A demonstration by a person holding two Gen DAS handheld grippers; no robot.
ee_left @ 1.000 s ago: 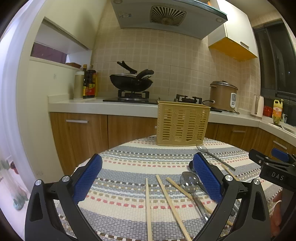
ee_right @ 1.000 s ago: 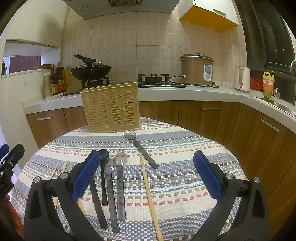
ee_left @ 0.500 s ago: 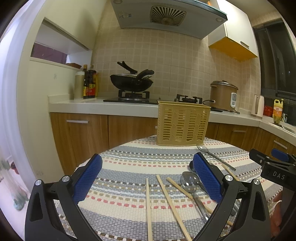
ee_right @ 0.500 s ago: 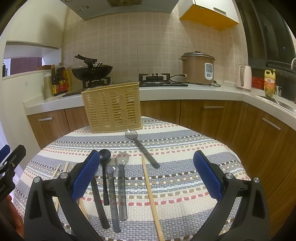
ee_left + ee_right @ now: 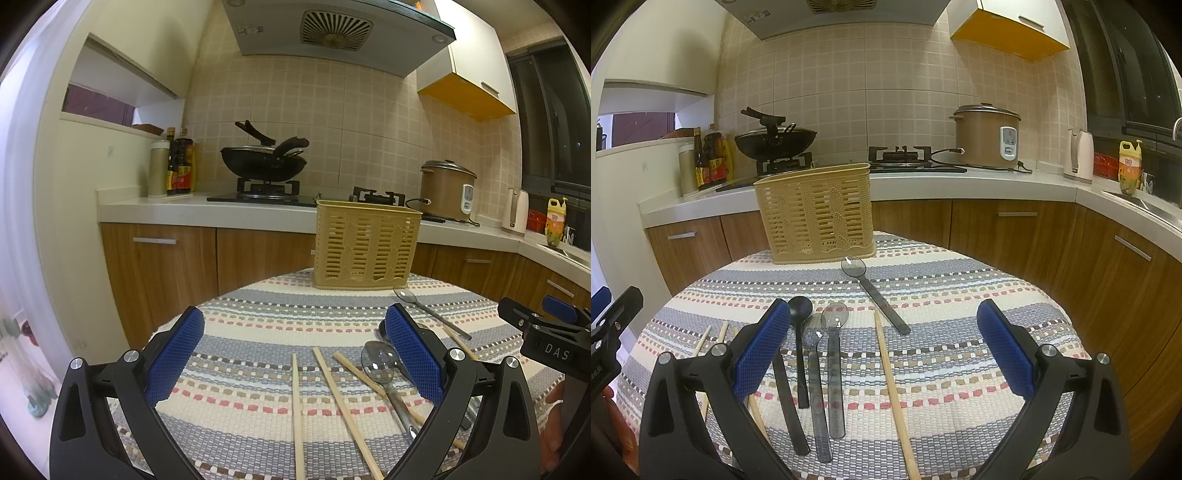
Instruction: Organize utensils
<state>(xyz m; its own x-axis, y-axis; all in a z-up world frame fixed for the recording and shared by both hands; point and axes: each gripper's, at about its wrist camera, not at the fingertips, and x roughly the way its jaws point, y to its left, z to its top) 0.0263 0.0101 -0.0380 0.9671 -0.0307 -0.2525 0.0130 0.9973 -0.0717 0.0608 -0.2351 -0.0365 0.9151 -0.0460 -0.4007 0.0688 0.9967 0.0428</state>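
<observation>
Kitchen table is holding every spoon and chopstick outside the basket; both claws, left gripper and right gripper, are gaping wide, gripping nothing.

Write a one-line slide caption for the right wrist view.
Open right gripper hovers above spoons and a wooden chopstick on the striped woven tablecloth, facing the slotted beige plastic basket.

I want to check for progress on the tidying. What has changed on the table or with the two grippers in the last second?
Almost nothing. The right gripper drew back very slightly, so the basket and spoons sit a little further off in its view. The left gripper held still. Both remain open and empty, and the chopsticks lie where they were.
</observation>
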